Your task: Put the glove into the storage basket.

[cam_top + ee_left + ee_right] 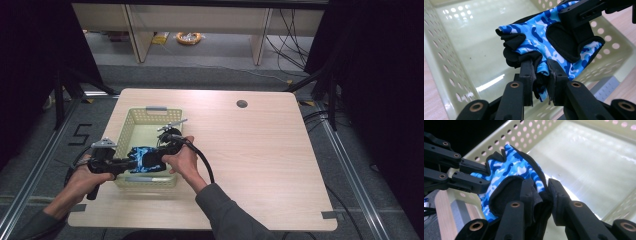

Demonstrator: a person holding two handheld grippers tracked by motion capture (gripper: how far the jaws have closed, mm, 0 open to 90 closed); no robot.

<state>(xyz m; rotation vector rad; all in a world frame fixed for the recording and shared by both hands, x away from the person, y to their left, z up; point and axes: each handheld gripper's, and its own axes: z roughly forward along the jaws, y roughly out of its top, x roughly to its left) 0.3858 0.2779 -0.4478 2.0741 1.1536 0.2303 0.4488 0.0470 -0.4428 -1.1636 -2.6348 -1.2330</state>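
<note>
Grey sleeves; black hand-held gripper (131, 161) jaws, brass-coloured pivots.

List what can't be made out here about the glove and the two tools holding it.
- Glove, high view: too small to tell which part each tool pinches.
- Glove's lower edge, left gripper view: hidden between the left tool jaws.
- Basket floor under the glove, right gripper view: hidden by glove and right tool.

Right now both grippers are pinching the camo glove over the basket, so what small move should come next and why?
Probably lower it a little and release. The blue camouflage glove hangs pinched between the left gripper and right gripper, above the floor of the pale green basket, so only a short drop remains.
</note>
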